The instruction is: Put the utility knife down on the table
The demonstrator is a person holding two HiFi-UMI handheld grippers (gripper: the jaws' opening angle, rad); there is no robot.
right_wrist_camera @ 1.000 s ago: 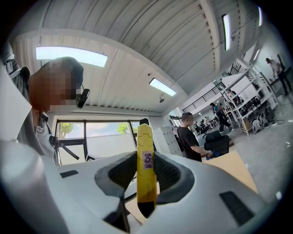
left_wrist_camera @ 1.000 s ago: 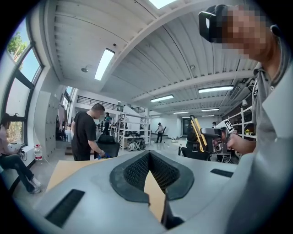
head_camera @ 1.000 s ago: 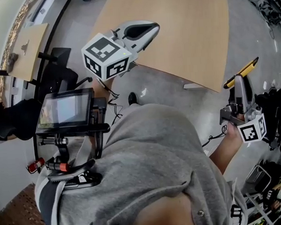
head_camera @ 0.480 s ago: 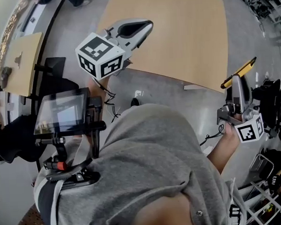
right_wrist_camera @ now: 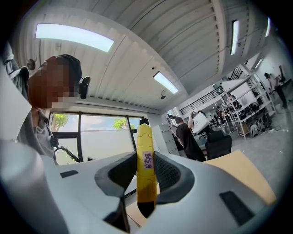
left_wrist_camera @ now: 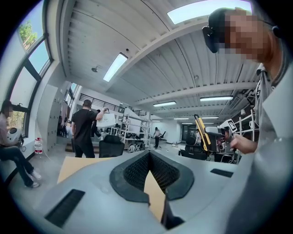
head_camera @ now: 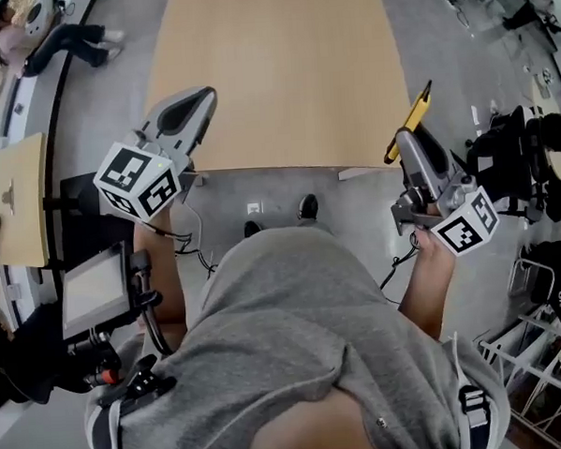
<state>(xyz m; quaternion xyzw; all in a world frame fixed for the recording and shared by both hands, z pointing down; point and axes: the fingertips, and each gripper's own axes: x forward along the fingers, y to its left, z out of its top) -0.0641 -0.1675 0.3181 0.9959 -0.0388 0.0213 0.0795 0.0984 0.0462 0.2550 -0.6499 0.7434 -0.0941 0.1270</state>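
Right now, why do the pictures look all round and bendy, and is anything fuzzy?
Left gripper view: the wide lens bends the ceiling beams and darkens the corners. Right gripper view: same bending; the ceiling light is white glare, the yellow utility knife looks clear. Head view: the table looks sharp, no smearing.

The yellow, black-tipped utility knife (head_camera: 415,111) stands clamped lengthwise in the jaws of the right tool (head_camera: 404,143).
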